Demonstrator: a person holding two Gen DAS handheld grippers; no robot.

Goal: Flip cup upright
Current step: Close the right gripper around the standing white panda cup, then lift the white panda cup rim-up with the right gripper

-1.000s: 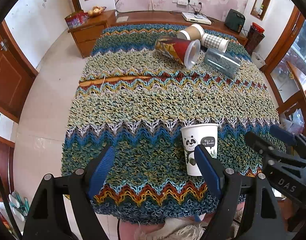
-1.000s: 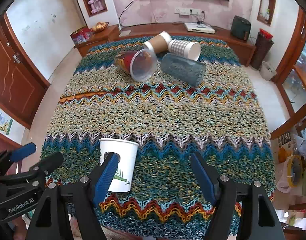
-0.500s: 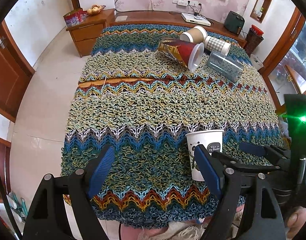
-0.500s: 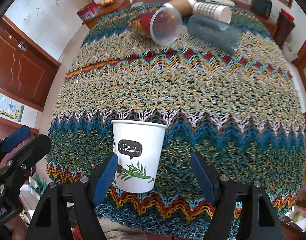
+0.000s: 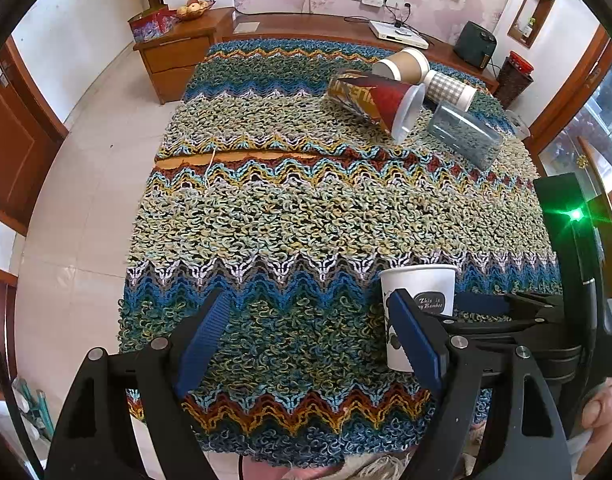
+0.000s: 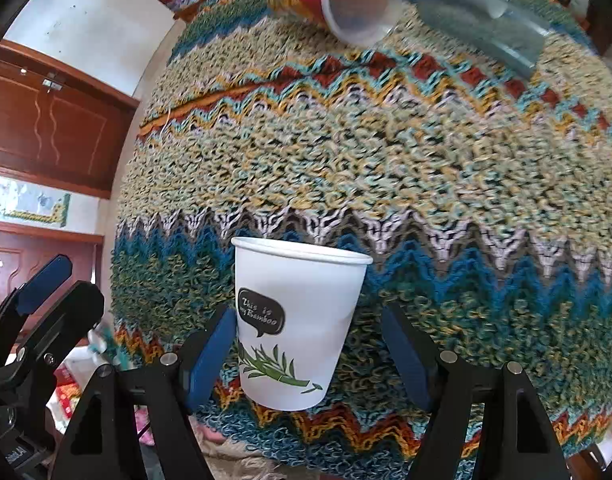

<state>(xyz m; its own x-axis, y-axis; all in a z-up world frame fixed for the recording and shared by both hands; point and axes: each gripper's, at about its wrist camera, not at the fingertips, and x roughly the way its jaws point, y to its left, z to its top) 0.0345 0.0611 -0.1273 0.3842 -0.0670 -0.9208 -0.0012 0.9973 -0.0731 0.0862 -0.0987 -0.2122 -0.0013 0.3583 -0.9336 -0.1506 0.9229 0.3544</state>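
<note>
Bright daylight, fisheye warp, motion blur

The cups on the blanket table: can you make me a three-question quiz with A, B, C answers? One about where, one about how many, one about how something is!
1. Where is the white panda cup?
A. near edge of the knitted cloth
B. far end by the cabinet
C. on the floor

2. How many cups lie tipped over at the far end?
A. two
B. four
C. six

3. How is the white panda cup standing?
A. on its side
B. upside down
C. upright, mouth up

Answers: 1 A, it sits between the open right gripper fingers at the near edge. 2 B, red cup, brown cup, checked cup and clear tumbler. 3 C, its rim is on top.
</note>
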